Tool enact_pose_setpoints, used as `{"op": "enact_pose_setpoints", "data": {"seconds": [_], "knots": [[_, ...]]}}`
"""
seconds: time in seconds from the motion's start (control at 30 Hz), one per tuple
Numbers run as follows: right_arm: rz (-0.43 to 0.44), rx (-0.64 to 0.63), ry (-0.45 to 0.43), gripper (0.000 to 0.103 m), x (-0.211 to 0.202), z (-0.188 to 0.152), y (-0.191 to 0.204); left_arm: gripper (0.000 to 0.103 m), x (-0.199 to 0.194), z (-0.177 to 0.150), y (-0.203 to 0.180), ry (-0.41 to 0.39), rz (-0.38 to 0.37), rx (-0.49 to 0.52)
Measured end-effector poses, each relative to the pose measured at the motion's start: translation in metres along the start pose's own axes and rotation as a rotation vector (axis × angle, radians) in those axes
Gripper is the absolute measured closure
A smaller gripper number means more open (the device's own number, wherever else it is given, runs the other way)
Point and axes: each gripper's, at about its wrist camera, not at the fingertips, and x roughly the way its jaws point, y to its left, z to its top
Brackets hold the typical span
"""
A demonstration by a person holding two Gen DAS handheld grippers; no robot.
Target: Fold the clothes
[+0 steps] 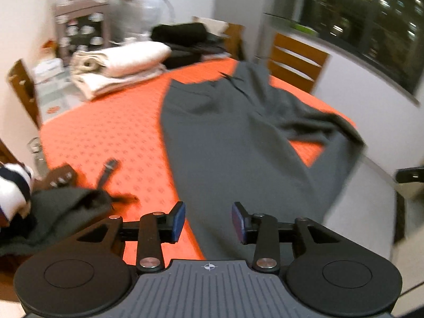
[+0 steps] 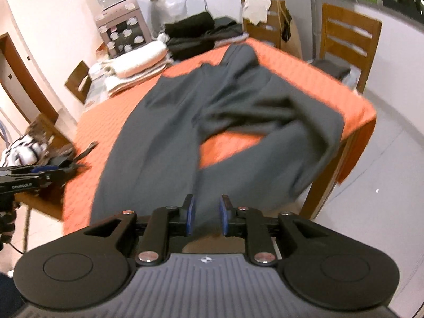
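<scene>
While both tools hang just off the near edge of the desk (image 2: 312, 90), the left tool (image 1: 208, 221) stands wide apart over the dark grey trousers (image 1: 225, 143), gripping nothing. The right tool (image 2: 207, 214) is narrower, with a clear gap and nothing clamped. Those trousers sprawl lengthwise along the orange-covered desk, one leg rumpled toward its right edge. Farther back on the desk sit folded white clothes (image 2: 140, 58) and dark folded clothes (image 2: 190, 30).

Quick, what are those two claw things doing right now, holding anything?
Left gripper: open, holding nothing, above the grey trousers.
Right gripper: open, holding nothing.
</scene>
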Motion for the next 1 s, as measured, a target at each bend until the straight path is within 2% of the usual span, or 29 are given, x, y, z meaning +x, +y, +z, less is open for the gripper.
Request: {"op": "enact_pose_setpoints", "data": {"seconds": [0.13, 0.33, 0.6, 0.87, 1.0], "knots": [[-0.004, -0.035, -0.007, 0.079, 0.026, 0.057, -0.040, 0.060, 0.038, 0.031, 0.004, -0.026, 0.070, -0.068], [0.001, -0.060, 0.006, 0.077, 0.075, 0.149, -0.093, 0.059, 0.097, 0.079, 0.012, -0.043, 0.134, -0.142], [0.062, -0.143, 0.017, 0.073, 0.154, 0.258, -0.131, 0.055, 0.162, 0.141, 0.020, -0.052, 0.219, -0.175], [0.172, -0.199, 0.078, 0.071, 0.251, 0.341, -0.150, 0.052, 0.223, 0.182, 0.020, -0.017, 0.263, -0.160], [0.209, -0.232, 0.113, 0.069, 0.288, 0.365, -0.156, 0.048, 0.256, 0.195, 0.020, 0.005, 0.265, -0.147]]}}
